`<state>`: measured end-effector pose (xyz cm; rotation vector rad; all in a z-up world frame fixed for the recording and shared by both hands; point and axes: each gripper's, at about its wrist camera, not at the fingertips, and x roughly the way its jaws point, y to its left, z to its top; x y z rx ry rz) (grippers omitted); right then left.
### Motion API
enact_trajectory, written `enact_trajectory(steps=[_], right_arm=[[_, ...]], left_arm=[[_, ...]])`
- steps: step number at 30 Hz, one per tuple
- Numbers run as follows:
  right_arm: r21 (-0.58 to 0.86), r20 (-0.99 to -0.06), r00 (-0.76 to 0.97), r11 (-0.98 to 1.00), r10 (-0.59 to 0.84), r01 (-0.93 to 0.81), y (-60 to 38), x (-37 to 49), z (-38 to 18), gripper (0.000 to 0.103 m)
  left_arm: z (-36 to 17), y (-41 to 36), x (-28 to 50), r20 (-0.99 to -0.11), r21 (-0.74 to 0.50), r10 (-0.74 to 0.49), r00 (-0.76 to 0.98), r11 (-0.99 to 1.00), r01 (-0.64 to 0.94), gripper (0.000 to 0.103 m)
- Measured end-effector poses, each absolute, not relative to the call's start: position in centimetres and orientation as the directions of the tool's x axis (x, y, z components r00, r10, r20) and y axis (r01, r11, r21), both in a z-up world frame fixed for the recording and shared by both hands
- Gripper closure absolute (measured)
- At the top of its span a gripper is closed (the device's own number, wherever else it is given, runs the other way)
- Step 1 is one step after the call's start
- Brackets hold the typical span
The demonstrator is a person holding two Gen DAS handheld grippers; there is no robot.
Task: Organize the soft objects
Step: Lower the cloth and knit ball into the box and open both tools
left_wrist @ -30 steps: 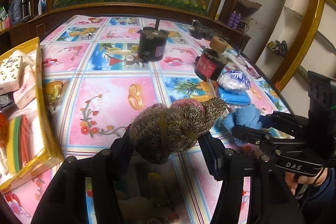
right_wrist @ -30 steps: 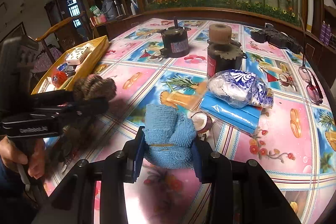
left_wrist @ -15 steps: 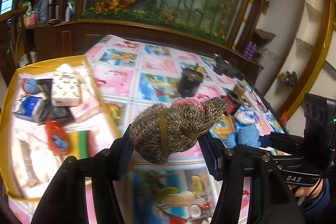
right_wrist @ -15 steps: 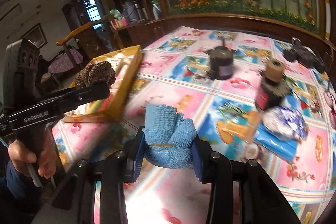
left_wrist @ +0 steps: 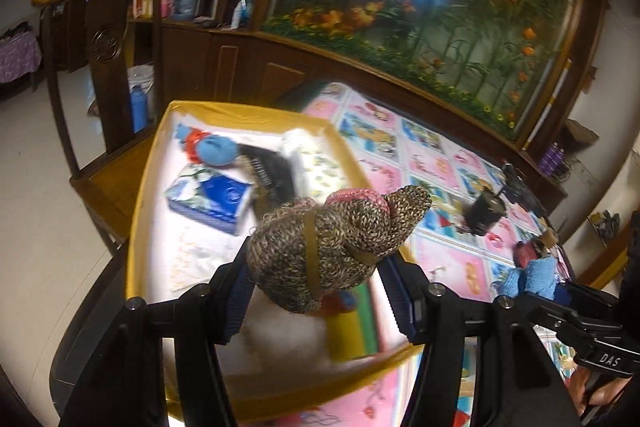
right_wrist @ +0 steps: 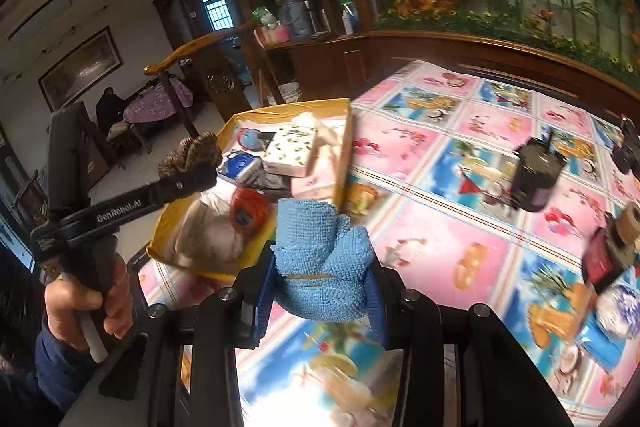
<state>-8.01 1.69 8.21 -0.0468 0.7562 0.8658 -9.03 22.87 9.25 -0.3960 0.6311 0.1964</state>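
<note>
Above the yellow tray (left_wrist: pixel 148 195) at the table's (right_wrist: pixel 460 227) left edge, the left gripper (left_wrist: pixel 320 291) is clamping a brown knitted bundle (left_wrist: pixel 336 247). Beside the tray's right rim, over the table, the right gripper (right_wrist: pixel 320 291) is squeezing a rolled blue cloth (right_wrist: pixel 320 259).

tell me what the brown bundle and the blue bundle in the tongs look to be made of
Brown bundle: looks like knitted wool or acrylic yarn, matte and flecked brown and tan, with visible stitch loops and a pink edge. Blue bundle: likely microfibre or terry cloth, matte, with a short looped pile. A thin band ties each.
</note>
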Motion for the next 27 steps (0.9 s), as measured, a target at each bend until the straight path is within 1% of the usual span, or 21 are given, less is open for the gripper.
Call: enact_trajectory(steps=[3, 11, 16, 20, 27], right_arm=[[0.274, -0.629, 0.376, 0.647, 0.680, -0.711, 4.4, -7.4, 8.0, 0.060], [0.256, -0.686, 0.335, 0.646, 0.646, -0.720, 10.9, -5.1, 5.9, 0.060], [0.248, -0.710, 0.333, 0.663, 0.620, -0.706, 12.7, -3.5, 4.8, 0.060], [0.248, -0.734, 0.318, 0.672, 0.601, -0.697, 13.8, -2.4, 3.7, 0.060], [0.251, -0.751, 0.293, 0.666, 0.592, -0.703, 15.2, -2.2, 2.5, 0.058]], left_arm=[[8.5, 24.2, -8.8, -0.625, -0.301, 0.072, 0.777, 0.896, -0.325, 0.044], [6.6, 25.7, -7.8, -0.679, -0.296, 0.088, 0.729, 0.875, -0.382, 0.044], [5.7, 26.1, -7.4, -0.694, -0.295, 0.086, 0.715, 0.872, -0.391, 0.044], [5.6, 26.2, -7.3, -0.700, -0.274, 0.109, 0.706, 0.872, -0.407, 0.044], [5.6, 26.6, -7.5, -0.704, -0.278, 0.119, 0.700, 0.861, -0.426, 0.043]])
